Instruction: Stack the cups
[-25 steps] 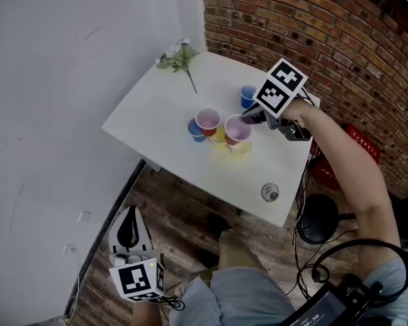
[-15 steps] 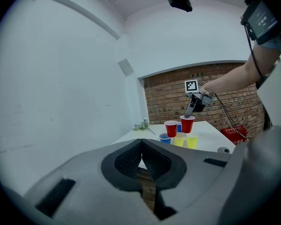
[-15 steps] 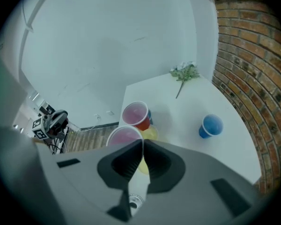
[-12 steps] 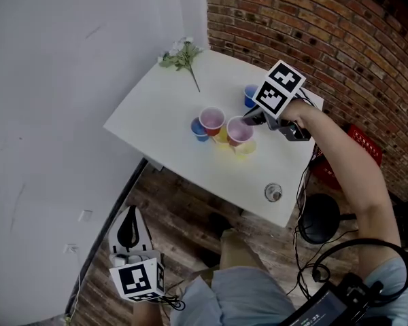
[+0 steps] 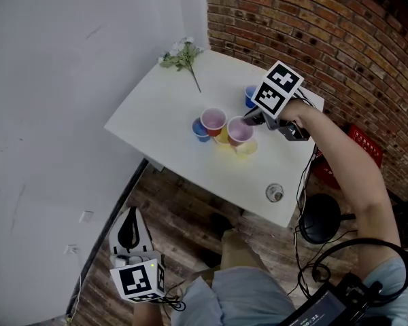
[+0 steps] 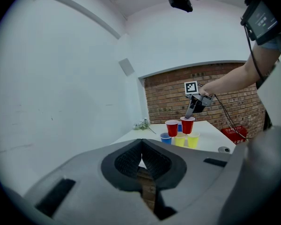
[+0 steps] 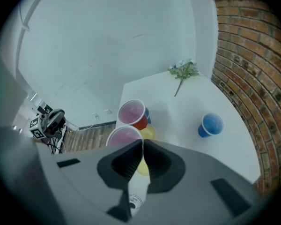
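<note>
Hardly anything has shifted over the last second. The right tool point(image 5: 249, 121) stays pinched on the rim of the red cup point(image 5: 240, 131). The cup hangs just under the tool's tips and appears to sit on the yellow cups point(image 5: 245, 148), just beside the second red cup point(image 5: 213, 120). That suggests it is placed and only the release remains. It stands upright, mouth up, long axis vertical. The left tool point(image 6: 141, 144) is clenched on nothing, well away from the worktop point(image 5: 163, 121).

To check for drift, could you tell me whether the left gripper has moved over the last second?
No. In the head view the left gripper sits just where it was, below and right of the small white wall plate.
</note>
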